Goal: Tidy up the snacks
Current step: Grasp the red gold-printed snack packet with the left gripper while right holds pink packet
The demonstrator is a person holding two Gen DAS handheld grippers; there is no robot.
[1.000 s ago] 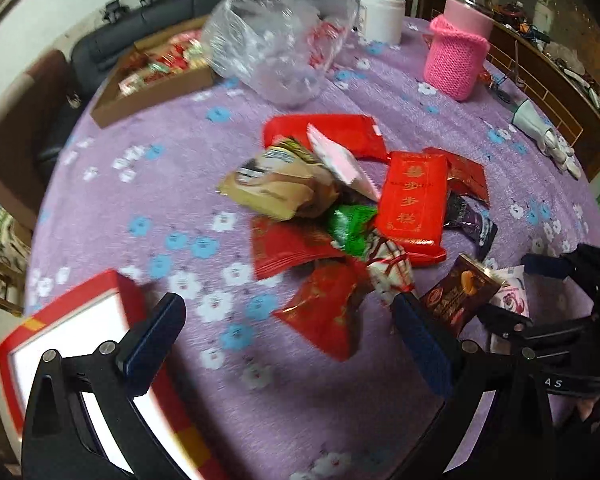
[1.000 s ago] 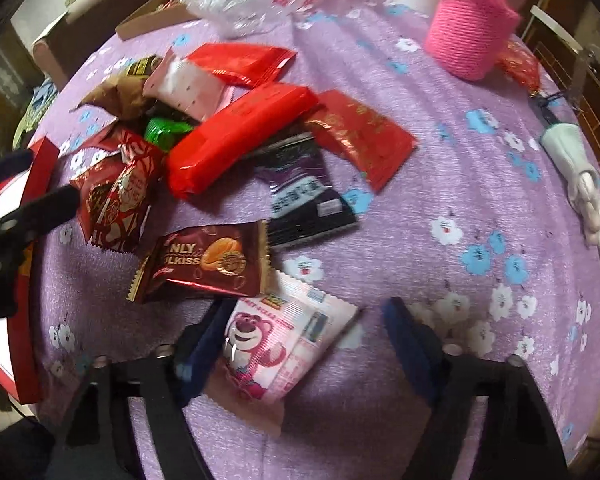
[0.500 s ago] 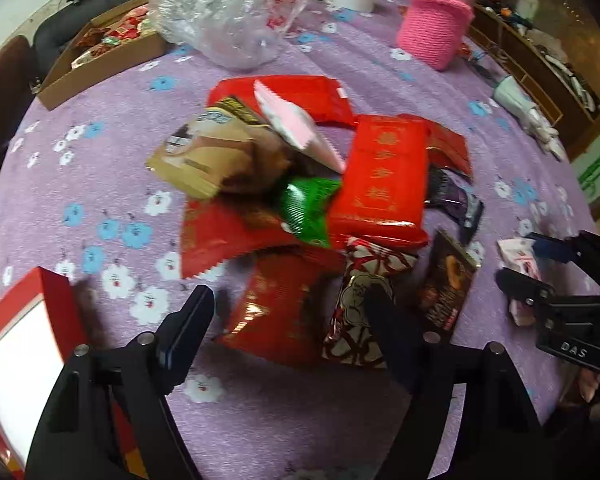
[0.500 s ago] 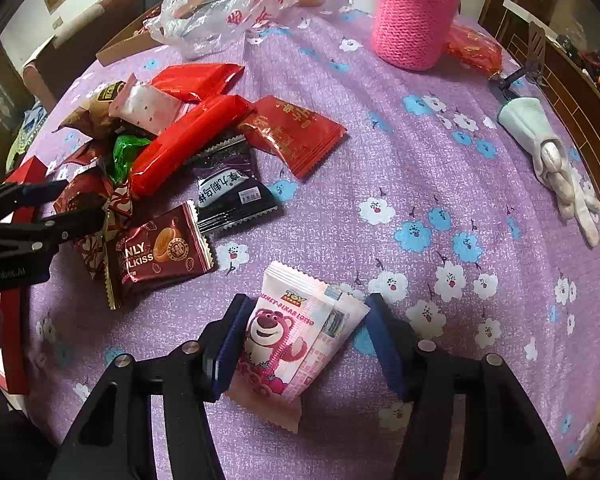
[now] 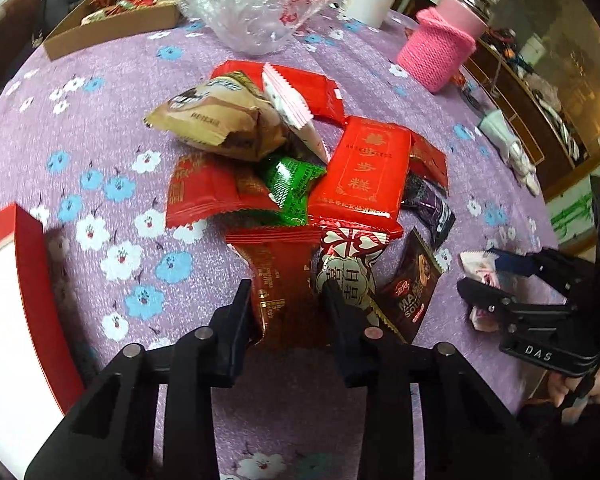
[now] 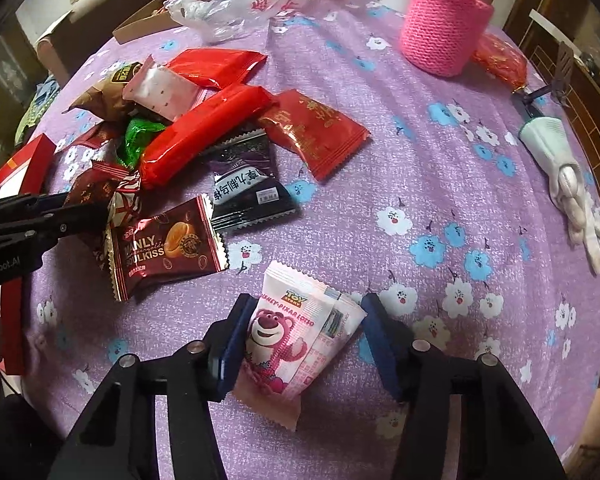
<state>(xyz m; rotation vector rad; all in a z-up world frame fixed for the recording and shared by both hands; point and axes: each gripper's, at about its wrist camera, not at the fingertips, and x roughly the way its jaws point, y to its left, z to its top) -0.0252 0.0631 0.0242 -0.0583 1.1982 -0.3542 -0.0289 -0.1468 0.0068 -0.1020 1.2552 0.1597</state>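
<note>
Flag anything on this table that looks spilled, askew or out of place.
The snack packets lie in a loose overlapping heap on the purple cloth, not sorted. The pink bear packet sits apart from the heap. A white glove lies near the edge. Nothing looks torn or spilled.

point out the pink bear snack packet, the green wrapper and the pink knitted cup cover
pink bear snack packet (image 6: 288, 336), right wrist view, on the bear print at its middle
green wrapper (image 5: 290, 186), left wrist view, on its crinkled middle
pink knitted cup cover (image 6: 444, 28), right wrist view, on the knit side facing the camera
</note>
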